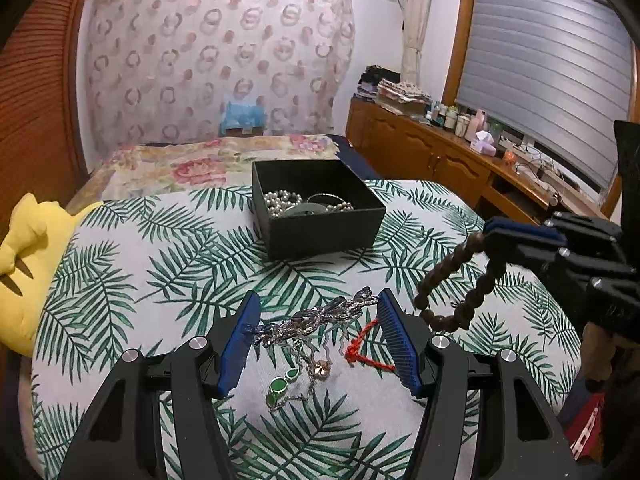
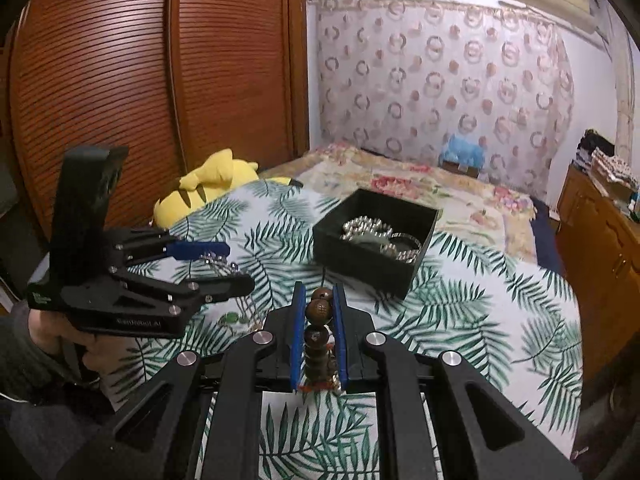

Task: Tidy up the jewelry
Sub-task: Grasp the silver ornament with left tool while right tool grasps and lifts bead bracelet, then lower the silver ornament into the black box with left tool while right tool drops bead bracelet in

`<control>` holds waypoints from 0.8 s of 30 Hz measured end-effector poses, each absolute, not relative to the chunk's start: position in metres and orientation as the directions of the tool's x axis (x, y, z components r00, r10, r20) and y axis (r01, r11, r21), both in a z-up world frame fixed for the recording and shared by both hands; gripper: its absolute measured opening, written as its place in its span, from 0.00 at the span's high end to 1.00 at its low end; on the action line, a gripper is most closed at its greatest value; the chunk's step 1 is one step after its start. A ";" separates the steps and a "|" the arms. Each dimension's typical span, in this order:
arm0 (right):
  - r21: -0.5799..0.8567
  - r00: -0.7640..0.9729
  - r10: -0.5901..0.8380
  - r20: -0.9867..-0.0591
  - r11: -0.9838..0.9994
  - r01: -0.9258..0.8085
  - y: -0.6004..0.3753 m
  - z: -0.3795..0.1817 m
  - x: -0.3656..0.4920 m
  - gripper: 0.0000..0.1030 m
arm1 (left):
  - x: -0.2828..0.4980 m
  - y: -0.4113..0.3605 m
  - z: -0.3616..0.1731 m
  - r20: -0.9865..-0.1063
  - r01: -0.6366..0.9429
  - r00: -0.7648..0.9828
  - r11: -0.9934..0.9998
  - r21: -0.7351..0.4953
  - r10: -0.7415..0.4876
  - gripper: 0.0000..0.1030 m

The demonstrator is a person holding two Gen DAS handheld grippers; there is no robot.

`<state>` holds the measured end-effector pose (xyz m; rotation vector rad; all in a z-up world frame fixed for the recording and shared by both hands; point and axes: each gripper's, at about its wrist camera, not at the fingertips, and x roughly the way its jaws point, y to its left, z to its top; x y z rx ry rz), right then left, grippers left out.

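A black box [image 1: 320, 232] [image 2: 368, 268] holding pearl beads [image 1: 282, 202] and a bangle stands on the leaf-print cover. My left gripper [image 1: 316, 336] is open, its blue pads on either side of a silver rhinestone hair clip [image 1: 316, 318]. A green-stone necklace [image 1: 282, 386] and a red cord [image 1: 366, 348] lie beside the clip. My right gripper [image 2: 319, 336] is shut on a brown wooden bead bracelet [image 2: 318, 312], which hangs from it above the cover in the left wrist view [image 1: 460, 284]. The left gripper shows at the left of the right wrist view [image 2: 234, 266].
A yellow plush toy [image 1: 24, 264] [image 2: 204, 192] lies at the cover's left edge. A floral bed [image 1: 208, 164] lies behind the box. A wooden sideboard [image 1: 440, 160] with bottles stands at the right. A slatted wooden wardrobe [image 2: 160, 80] is on the left.
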<state>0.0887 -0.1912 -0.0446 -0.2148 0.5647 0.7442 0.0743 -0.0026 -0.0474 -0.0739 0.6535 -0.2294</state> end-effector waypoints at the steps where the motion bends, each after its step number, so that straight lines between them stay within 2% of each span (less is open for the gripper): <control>1: 0.007 0.602 0.578 -0.550 0.725 -0.689 -0.192 -0.041 0.090 0.86 | 0.075 -0.002 -0.046 -0.592 0.188 0.771 0.972 -0.140 -0.234 0.44; 13: -0.031 0.644 0.529 -0.553 0.759 -0.651 -0.194 -0.034 0.126 0.86 | 0.096 -0.008 -0.023 -0.557 0.207 0.796 0.972 -0.115 -0.235 0.44; 24: -0.014 0.679 0.518 -0.520 0.790 -0.613 -0.195 -0.015 0.174 0.86 | 0.151 -0.013 0.000 -0.554 0.208 0.806 0.976 -0.067 -0.210 0.44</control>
